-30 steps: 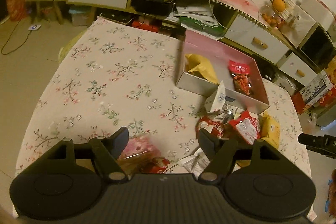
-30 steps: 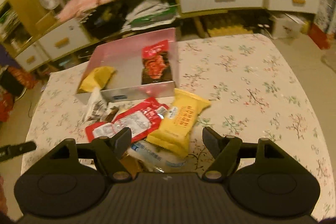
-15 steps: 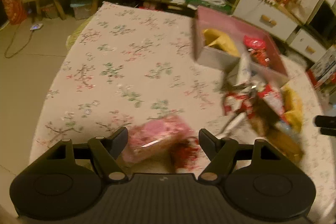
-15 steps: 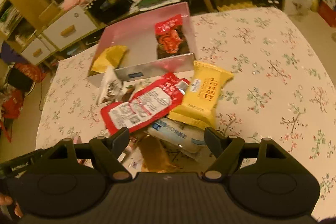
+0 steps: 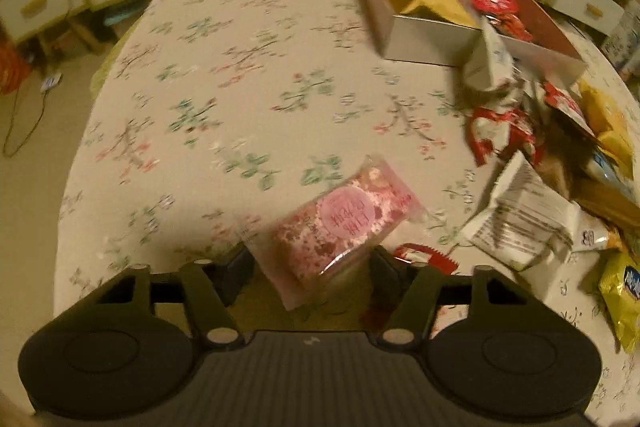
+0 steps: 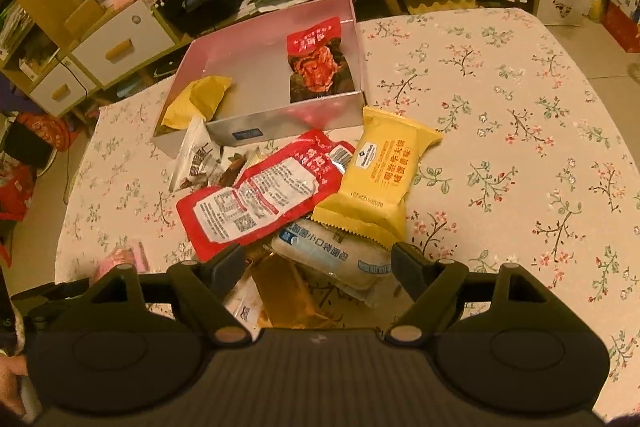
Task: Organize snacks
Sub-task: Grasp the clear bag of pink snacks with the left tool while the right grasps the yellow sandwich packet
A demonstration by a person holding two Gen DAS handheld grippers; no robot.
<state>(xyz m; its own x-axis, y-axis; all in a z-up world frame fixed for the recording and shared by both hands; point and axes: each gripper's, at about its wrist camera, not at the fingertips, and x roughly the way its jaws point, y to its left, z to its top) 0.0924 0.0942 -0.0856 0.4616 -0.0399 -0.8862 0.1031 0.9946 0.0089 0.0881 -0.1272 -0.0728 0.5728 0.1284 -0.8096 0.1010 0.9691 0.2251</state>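
— So, the left gripper (image 5: 310, 263): what are its jaws doing?

— Closing. A pink snack packet (image 5: 340, 223) lies between them, slanting from 7 o'clock up toward 1 o'clock. Whether the fingertips already press on it, I cannot tell; the near end of the packet hides them.

— And just outside that packet?

— A red wrapper corner (image 5: 426, 257) pokes out beside the right finger, and a white crumpled packet (image 5: 520, 223) lies at 3 o'clock of the pink one. All of it rests on the floral tablecloth (image 5: 240, 87).

— The right gripper (image 6: 318, 259)?

— Its jaws are opening, wide apart, nothing gripped. Between and below them sit a pale blue-lettered pack (image 6: 336, 255) and a brown wrapper (image 6: 288, 295).

— Further out?

— At 12 o'clock a yellow packet (image 6: 382, 183) overlaps the pale pack; at 11 o'clock a red sachet (image 6: 260, 199) lies printed side up, touching the yellow one. Beyond them stands the pink box (image 6: 280, 119), holding a yellow bag (image 6: 196, 99) at its left end and a red spicy snack (image 6: 320, 63) at its right. A white-and-brown packet (image 6: 200, 163) leans against the box's near wall.
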